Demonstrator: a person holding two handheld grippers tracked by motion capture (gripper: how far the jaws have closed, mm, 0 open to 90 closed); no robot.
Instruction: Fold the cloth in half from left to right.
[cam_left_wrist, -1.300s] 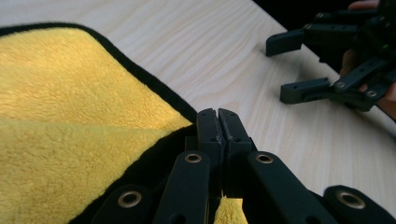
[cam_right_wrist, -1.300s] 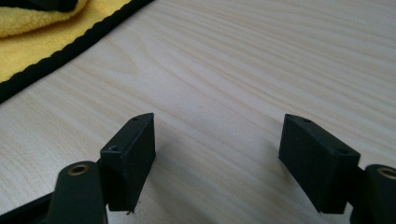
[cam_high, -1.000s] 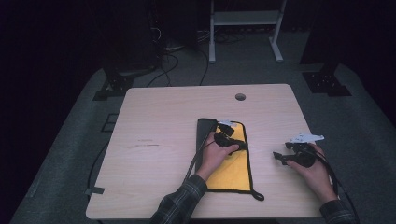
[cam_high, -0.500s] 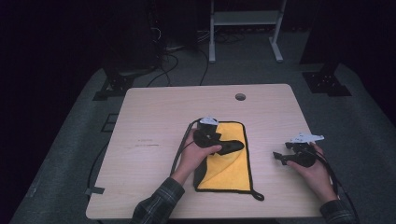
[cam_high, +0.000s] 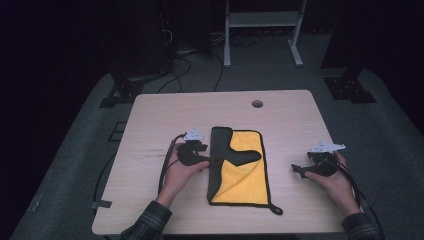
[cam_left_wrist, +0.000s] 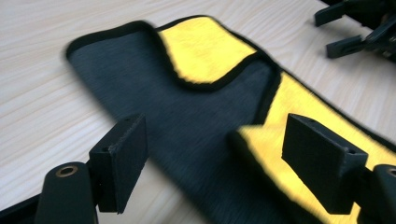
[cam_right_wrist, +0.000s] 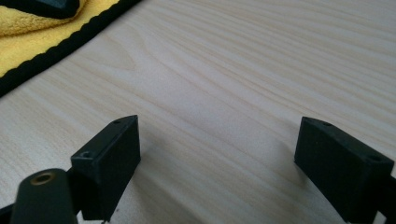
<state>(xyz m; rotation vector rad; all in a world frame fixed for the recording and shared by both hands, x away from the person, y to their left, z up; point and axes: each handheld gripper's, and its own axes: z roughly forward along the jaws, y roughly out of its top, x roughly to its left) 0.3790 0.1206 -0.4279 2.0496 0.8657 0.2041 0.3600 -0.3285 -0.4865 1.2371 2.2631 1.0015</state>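
Note:
A yellow cloth (cam_high: 245, 180) with black trim and a black underside lies at the table's middle, its left part folded over so the black side (cam_left_wrist: 187, 116) faces up. My left gripper (cam_high: 205, 159) rests at the cloth's left edge. In the left gripper view it (cam_left_wrist: 219, 163) stands open, the jaws straddling the black fold and a yellow corner. My right gripper (cam_high: 299, 171) sits on the table to the right of the cloth, apart from it. It (cam_right_wrist: 219, 158) is open over bare wood, with the cloth's trimmed edge (cam_right_wrist: 37, 32) at upper left.
The light wooden table (cam_high: 150, 115) has a round cable hole (cam_high: 257, 103) near its far edge. A loop tag (cam_high: 276, 210) trails from the cloth's near right corner. Dark floor, cables and a white stand (cam_high: 260, 20) lie beyond the table.
My left gripper has drawn leftward from on top of the cloth to its left edge, leaving the black side folded over the yellow. The right gripper has stayed put.

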